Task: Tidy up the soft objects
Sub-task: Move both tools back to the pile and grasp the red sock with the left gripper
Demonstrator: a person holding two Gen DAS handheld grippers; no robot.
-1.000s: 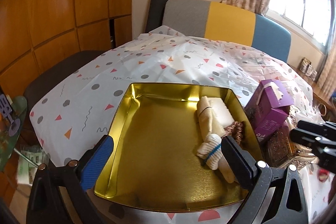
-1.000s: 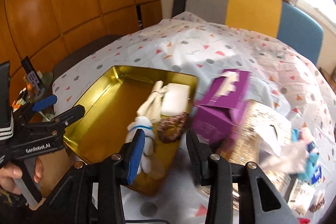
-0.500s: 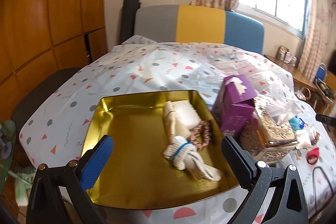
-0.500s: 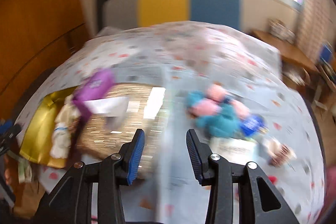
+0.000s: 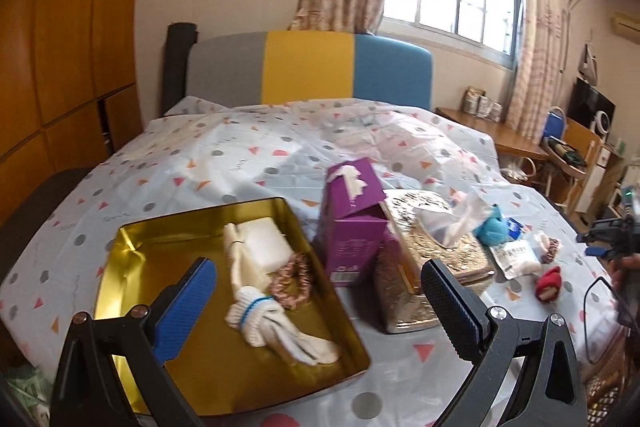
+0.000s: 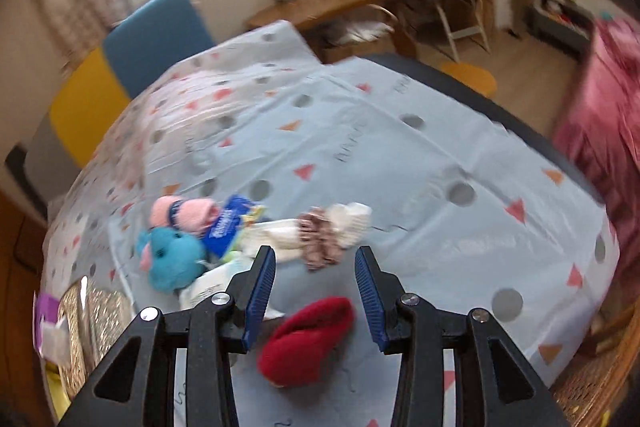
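Observation:
My left gripper (image 5: 316, 267) hangs open above a gold tin tray (image 5: 132, 259). In the tray lie a pair of white gloves (image 5: 276, 323), a white pad (image 5: 264, 239) and a pink scrunchie (image 5: 292, 279). Over the bed's right part, my right gripper (image 6: 315, 253) is open, pointing steeply down. A red knitted piece (image 6: 308, 335) lies on the sheet below its fingers, and the pads do not press it. Just ahead are a brown scrunchie (image 6: 320, 243), a white sock (image 6: 352, 221), a teal plush (image 6: 172, 261), a pink knit (image 6: 184, 211) and a blue packet (image 6: 222, 227).
A purple tissue box (image 5: 352, 227) and a glittery gold tissue box (image 5: 424, 267) stand between the tray and the loose soft items. The spotted sheet (image 6: 400, 155) stretches beyond them. A wooden desk (image 6: 332, 3) and a pink cloth (image 6: 604, 115) lie past the bed's edge.
My right gripper has swung fast from the tray, past the tissue boxes, to the loose soft items, rolling as it went. My left gripper has drawn back, up and turned right.

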